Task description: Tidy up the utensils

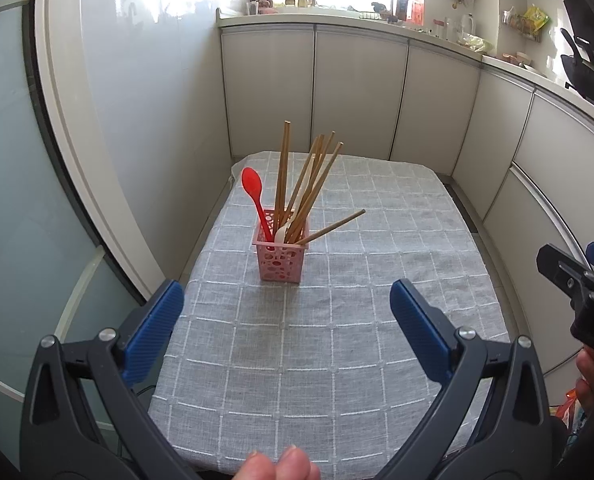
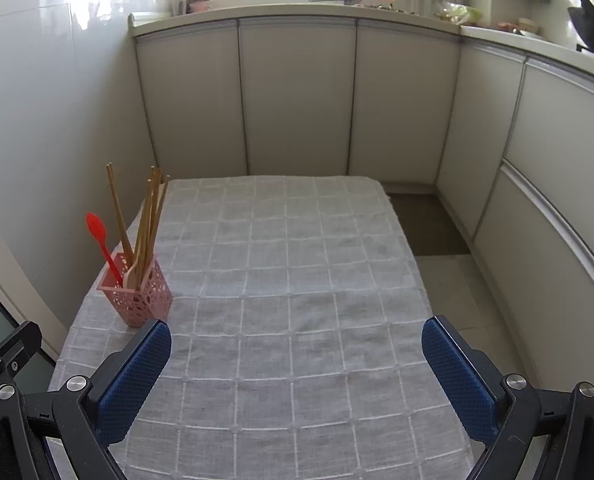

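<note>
- Left gripper [image 1: 287, 304]: jaws spread wide, nothing between them, held above the near part of the table [image 1: 377, 320].
- Basket [image 1: 280, 258] stands upright straight ahead of it, holding chopsticks [image 1: 283, 176], a red spoon [image 1: 252, 186] and a white utensil [image 1: 281, 234].
- One chopstick [image 1: 337, 226] leans low over the basket's right rim.
- Right gripper [image 2: 297, 344]: jaws also spread, empty; the basket is ahead to its left, just beyond the left pad [image 2: 137, 384].
- Bare checked cloth [image 2: 297, 280] lies between both tools and the basket.
- Cabinets [image 2: 297, 96] wall the far and right sides.
</note>
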Demonstrator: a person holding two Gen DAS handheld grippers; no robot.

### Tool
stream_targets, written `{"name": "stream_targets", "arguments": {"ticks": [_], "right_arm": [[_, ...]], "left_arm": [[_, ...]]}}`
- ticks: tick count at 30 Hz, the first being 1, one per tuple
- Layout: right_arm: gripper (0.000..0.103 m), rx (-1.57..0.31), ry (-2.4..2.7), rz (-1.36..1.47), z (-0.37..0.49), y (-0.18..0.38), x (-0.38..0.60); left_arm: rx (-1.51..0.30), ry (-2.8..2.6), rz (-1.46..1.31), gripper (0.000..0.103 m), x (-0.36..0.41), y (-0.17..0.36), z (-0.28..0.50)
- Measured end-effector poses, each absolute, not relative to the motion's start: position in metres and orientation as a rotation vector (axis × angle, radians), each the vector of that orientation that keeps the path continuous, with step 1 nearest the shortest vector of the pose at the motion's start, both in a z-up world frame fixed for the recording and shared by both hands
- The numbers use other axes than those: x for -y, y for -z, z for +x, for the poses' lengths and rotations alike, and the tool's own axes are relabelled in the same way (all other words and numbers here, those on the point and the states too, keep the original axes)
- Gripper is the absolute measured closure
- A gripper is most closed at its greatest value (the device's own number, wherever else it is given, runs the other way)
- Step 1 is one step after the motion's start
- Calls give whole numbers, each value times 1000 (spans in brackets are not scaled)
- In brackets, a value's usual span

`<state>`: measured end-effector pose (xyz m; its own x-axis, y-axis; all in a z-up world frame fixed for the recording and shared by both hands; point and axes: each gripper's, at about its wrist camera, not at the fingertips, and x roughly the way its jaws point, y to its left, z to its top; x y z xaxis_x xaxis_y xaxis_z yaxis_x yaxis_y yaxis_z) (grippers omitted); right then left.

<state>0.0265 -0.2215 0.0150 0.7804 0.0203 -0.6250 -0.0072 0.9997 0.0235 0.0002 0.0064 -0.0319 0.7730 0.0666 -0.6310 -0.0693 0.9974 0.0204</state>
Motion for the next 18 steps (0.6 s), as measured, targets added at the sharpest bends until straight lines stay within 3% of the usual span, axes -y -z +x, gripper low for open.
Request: {"name": "stream_targets", "arguments": {"ticks": [18], "right_arm": [[0, -669, -12, 16, 24, -15, 221]], "left_arm": [[-676, -71, 2, 1, -4, 31, -3]]}}
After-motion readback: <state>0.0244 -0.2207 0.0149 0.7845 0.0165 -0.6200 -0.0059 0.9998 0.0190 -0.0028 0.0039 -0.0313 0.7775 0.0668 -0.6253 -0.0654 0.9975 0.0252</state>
